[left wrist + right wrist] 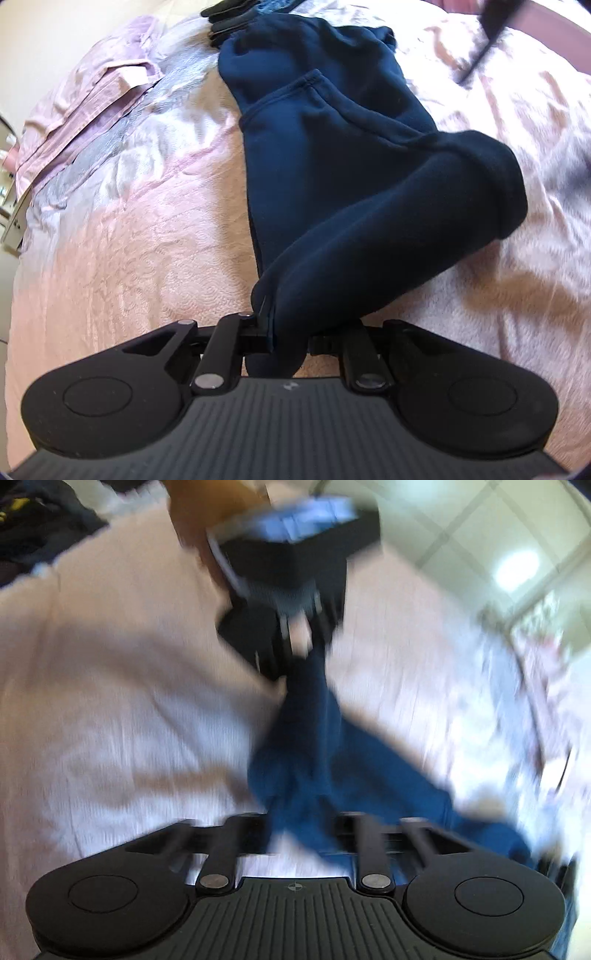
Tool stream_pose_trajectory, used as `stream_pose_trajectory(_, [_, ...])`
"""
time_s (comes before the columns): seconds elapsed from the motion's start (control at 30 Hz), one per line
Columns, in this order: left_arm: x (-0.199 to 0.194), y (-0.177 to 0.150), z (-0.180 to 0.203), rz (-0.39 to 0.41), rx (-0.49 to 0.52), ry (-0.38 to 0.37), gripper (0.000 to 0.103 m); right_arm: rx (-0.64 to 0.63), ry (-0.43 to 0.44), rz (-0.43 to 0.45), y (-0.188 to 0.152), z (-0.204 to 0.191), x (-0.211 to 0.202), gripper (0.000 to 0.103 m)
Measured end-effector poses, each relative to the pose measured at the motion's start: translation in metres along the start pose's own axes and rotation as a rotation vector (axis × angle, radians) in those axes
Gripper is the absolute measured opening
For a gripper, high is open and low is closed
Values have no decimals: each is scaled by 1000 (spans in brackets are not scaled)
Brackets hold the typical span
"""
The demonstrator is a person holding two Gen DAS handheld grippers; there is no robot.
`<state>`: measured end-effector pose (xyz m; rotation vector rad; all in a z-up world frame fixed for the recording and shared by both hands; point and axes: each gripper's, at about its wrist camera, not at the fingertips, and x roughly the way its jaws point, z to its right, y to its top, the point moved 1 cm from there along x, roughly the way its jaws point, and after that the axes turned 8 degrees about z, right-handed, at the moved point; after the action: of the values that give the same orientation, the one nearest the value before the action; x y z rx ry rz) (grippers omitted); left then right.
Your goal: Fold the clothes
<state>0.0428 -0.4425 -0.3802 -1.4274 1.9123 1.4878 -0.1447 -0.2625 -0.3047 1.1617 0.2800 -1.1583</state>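
The left claw (284, 332) was clenched on a bunched edge of the dark navy fleece garment (332, 147), which stretched away from it across the pale pink textured bedspread (129, 240). The right claw (303, 830) likewise gripped a gathered fold of the same garment; that view was heavily blurred. A folded pink cloth (92, 99) lay well apart, to the left on the bed.

Bright daylight; left view sharp, right view motion-blurred; fisheye bending at edges.
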Motion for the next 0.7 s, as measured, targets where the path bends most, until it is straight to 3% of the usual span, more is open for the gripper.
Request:
stream_pose_trajectory(0.03, [-1,1,-1,1,-8,1,12,-20,-16,36,7,-4,2,72])
stream_pose_trajectory(0.17, [-4,1,1,-4,-8,12,12,38,-25,33,19,6,24,71])
stream_pose_trajectory(0.2, [-4,1,2,-9,-3,17,13,60,-26,26,21,10,30,31])
stream_pose_trajectory(0.23, [-2,0,4,-15,13,20,13,81,-27,19,23,13,36,13])
stream_pose_trajectory(0.3, [-2,0,9,-2,25,4,15,110,-31,5,26,20,44,15])
stream_pose_trajectory(0.4, [-2,3,22,18,46,-27,16,26,3,-40,8,7,26,16])
stream_pose_trajectory(0.5, [0,-2,21,-5,10,6,13,-19,21,-77,-10,-2,14,22])
stream_pose_trajectory(0.6, [0,-10,8,-27,-43,46,13,65,57,-194,-30,-3,15,22])
stream_pose_trajectory(0.7, [-3,-11,5,-19,-26,39,13,72,62,-197,-40,-6,0,22])
